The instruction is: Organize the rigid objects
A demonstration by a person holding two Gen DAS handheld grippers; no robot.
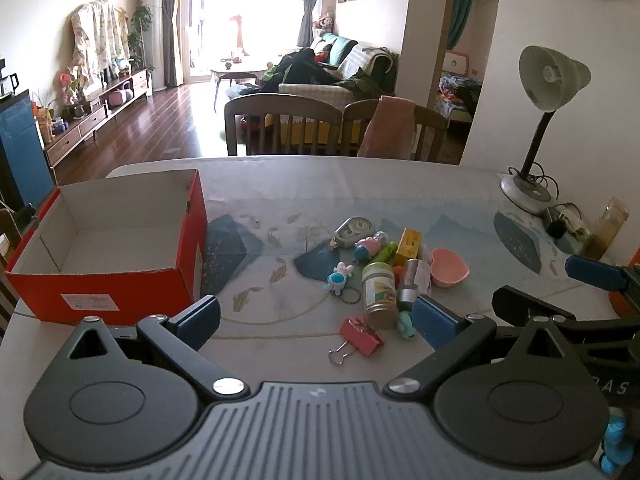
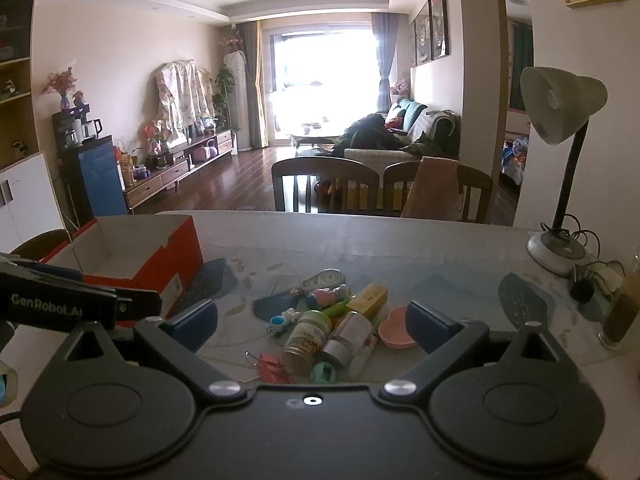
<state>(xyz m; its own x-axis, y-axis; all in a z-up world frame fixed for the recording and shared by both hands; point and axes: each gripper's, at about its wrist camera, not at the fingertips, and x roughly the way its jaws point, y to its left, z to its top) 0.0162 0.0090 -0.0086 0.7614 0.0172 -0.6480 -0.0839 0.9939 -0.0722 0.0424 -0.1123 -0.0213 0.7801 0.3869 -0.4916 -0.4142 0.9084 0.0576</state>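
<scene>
Red box (image 1: 108,280) beside clutter (image 1: 384,272)

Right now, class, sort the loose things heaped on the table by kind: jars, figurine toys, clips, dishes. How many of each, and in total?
Jars: 2, a green-lidded jar and a silver-capped jar.
Figurine toys: 2, a blue-and-white keyring figure and a pink pig figure.
Clips: 1, a pink binder clip.
Dishes: 1, a pink heart-shaped dish.
Total: 6. Others in the heap are too unclear to sort.
</scene>
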